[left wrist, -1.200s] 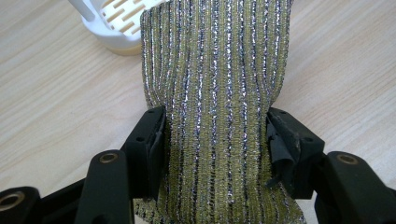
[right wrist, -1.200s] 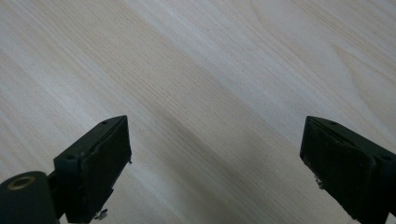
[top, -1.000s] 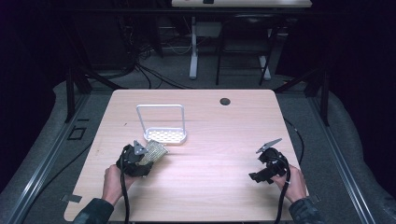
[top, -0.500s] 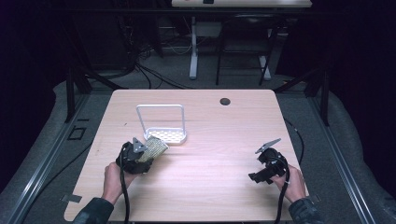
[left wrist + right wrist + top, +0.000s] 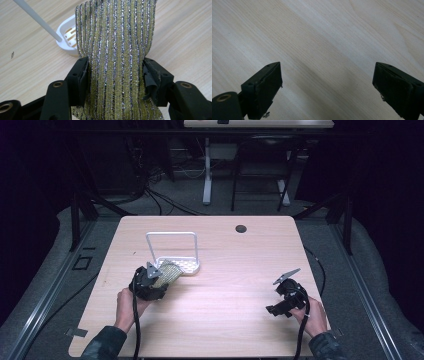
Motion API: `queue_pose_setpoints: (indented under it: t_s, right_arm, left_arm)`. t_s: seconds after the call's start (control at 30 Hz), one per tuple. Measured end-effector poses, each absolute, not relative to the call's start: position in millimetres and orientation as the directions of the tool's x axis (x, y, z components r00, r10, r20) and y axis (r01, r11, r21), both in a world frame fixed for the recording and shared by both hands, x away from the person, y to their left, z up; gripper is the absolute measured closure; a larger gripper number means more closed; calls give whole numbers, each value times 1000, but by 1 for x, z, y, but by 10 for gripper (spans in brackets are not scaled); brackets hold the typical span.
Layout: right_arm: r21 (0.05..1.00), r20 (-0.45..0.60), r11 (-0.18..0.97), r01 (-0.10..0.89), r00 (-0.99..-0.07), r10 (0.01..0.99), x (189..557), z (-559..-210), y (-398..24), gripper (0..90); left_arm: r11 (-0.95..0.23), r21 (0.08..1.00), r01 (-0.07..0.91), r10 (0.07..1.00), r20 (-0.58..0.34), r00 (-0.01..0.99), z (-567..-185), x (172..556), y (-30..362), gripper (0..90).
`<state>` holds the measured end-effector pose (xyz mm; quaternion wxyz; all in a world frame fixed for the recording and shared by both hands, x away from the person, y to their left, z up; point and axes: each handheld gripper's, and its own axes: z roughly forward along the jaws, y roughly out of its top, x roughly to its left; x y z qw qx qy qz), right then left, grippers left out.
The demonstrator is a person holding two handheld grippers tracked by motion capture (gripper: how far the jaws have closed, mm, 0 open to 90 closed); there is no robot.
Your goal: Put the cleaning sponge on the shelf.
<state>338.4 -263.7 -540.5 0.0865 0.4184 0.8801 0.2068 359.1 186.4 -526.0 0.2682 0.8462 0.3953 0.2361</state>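
Left gripper view shows my left claw clamped on a gold-and-silver striped scouring pad, held just beside the white rack on the bench. My right claw hangs open over bare wood, well apart.

Dim, dark surroundings; lit tabletop; sharp close-ups with soft shadows.

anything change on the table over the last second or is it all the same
Nothing visibly changed. The left gripper stays shut on the gold striped sponge beside the white rack, and the right gripper stays open over the bare table.
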Motion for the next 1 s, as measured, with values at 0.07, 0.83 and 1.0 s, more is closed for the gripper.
queue_pose_setpoints:
  t_s: [0.07, 0.83, 1.0]
  right_arm:
    - [437, 20, 564, 701, -634, 773, 338, -540, -264, 85]
    - [441, 24, 569, 694, -642, 766, 338, -540, -262, 89]
    - [440, 17, 572, 692, -643, 766, 339, -540, -263, 91]
  left_arm:
    - [-547, 640, 540, 795, 193, 575, -527, 362, 184, 423]
    - [-514, 656, 553, 814, 168, 557, -526, 390, 168, 420]
    - [-501, 666, 552, 821, 166, 546, -524, 396, 167, 419]
